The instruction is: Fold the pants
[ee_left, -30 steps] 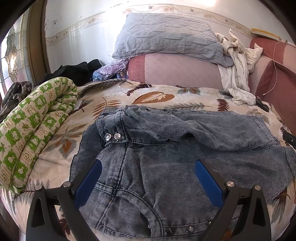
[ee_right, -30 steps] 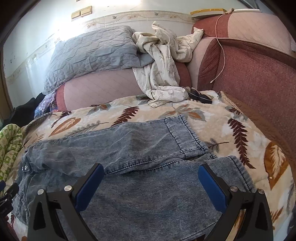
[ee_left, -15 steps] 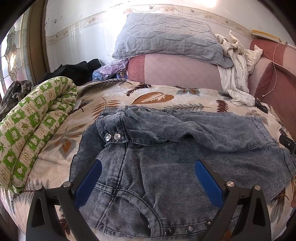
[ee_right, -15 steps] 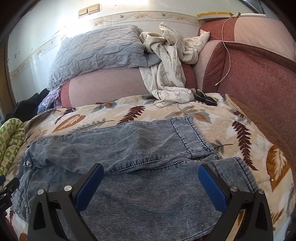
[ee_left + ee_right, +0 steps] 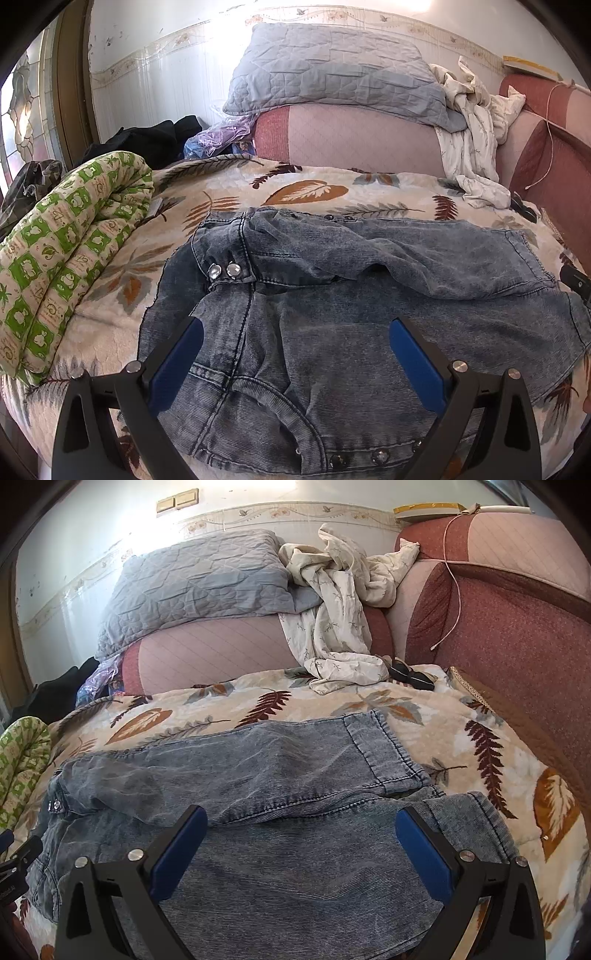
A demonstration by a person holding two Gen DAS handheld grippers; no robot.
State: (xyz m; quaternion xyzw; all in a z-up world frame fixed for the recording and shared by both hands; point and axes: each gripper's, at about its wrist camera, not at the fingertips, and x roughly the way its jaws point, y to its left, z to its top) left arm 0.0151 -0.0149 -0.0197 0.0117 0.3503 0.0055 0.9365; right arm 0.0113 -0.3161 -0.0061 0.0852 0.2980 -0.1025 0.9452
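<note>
Blue washed denim pants (image 5: 332, 325) lie spread on a leaf-print bedspread (image 5: 303, 188), waistband with shiny studs (image 5: 221, 271) at the left, both legs running right. My left gripper (image 5: 295, 332) is open and empty, hovering above the waist and pocket area. In the right wrist view the pants (image 5: 258, 775) show their two leg hems (image 5: 384, 753) at the right. My right gripper (image 5: 301, 825) is open and empty, above the near leg.
A rolled green-and-white quilt (image 5: 62, 251) lies at the left bed edge. A grey pillow (image 5: 332, 70) and a white crumpled garment (image 5: 340, 620) rest on pink-red cushions (image 5: 517, 635) behind. Dark glasses (image 5: 410, 674) lie near the far right corner.
Both grippers have drawn back slightly toward the near edge and the views have shifted a little. The pants lie as before. Both jaws stay open.
</note>
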